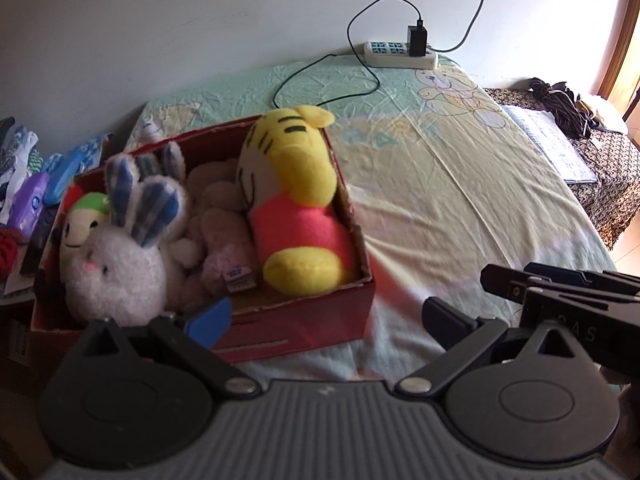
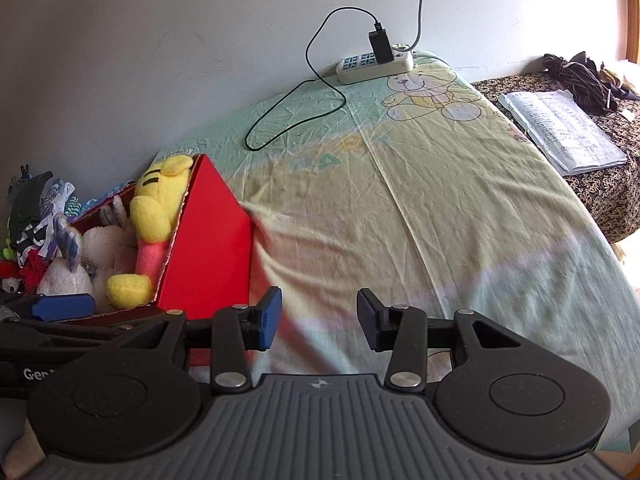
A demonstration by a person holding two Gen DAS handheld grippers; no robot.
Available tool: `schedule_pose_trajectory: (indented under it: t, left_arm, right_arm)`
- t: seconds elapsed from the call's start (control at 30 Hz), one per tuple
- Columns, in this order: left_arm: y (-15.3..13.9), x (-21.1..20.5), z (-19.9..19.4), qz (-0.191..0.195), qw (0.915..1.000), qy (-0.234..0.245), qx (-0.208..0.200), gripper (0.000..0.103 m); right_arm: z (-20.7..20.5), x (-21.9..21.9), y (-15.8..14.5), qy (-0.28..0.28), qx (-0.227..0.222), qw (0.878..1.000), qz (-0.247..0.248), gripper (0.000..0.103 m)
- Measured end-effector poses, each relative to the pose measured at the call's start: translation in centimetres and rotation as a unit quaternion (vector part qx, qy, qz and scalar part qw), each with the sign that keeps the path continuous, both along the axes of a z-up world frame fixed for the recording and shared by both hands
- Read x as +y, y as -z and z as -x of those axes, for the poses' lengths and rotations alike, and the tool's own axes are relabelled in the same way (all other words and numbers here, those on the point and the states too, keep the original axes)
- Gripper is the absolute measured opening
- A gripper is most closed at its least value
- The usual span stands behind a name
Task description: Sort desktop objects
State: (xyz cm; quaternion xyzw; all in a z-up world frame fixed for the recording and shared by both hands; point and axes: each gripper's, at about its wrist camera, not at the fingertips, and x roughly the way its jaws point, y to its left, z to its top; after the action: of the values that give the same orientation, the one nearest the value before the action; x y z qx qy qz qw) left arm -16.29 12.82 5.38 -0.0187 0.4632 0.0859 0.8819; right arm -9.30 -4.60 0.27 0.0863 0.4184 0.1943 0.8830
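A red box [image 1: 304, 320] sits on the sheet-covered table and holds several plush toys: a yellow tiger in a pink shirt [image 1: 296, 200], a white rabbit with blue checked ears [image 1: 120, 268], a pale pink plush [image 1: 224, 216] and a green-capped doll [image 1: 80, 224]. My left gripper [image 1: 326, 316] is open and empty at the box's near right corner. My right gripper [image 2: 318, 318] is open and empty over bare sheet, right of the box [image 2: 212, 248]. The tiger [image 2: 156, 216] shows there too.
A white power strip [image 1: 400, 54] with a black charger and cable lies at the table's far edge by the wall. Packets and clutter [image 1: 36, 184] lie left of the box. A paper stack [image 2: 560, 128] and dark cloth [image 2: 580, 80] lie on a patterned surface at right.
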Motion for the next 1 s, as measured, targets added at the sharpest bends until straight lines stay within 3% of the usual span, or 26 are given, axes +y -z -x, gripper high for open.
schedule_pose_trajectory:
  t: [0.17,0.37,0.6,0.83,1.0]
  left_arm:
    - [0.4,3.6,1.6,0.037,0.9991,-0.014,0.015,0.102]
    - [0.9,7.3,3.7,0.044,0.9982,-0.037,0.016,0.102]
    - [1.5,11.1,5.3,0.022,0.9959,-0.078,0.041,0.102]
    - [0.0,13.2,6.0,0.000,0.9951,-0.094,0.032,0.102]
    - [-1.5,14.9,6.1,0.007,0.9943,-0.104,0.024,0.102]
  right_arm:
    - [1.4,2.8,-0.3,-0.024,0.006,1.000,0.012,0.046]
    - [2.8,6.2,-0.8,-0.048,0.011,0.999,0.021,0.050]
    - [4.5,10.1,-1.3,-0.084,0.010,0.996,0.023,0.055]
    - [5.7,13.5,-2.9,-0.123,-0.009,0.992,0.026,0.066]
    - [6.1,15.1,-4.3,-0.136,-0.023,0.990,0.026,0.066]
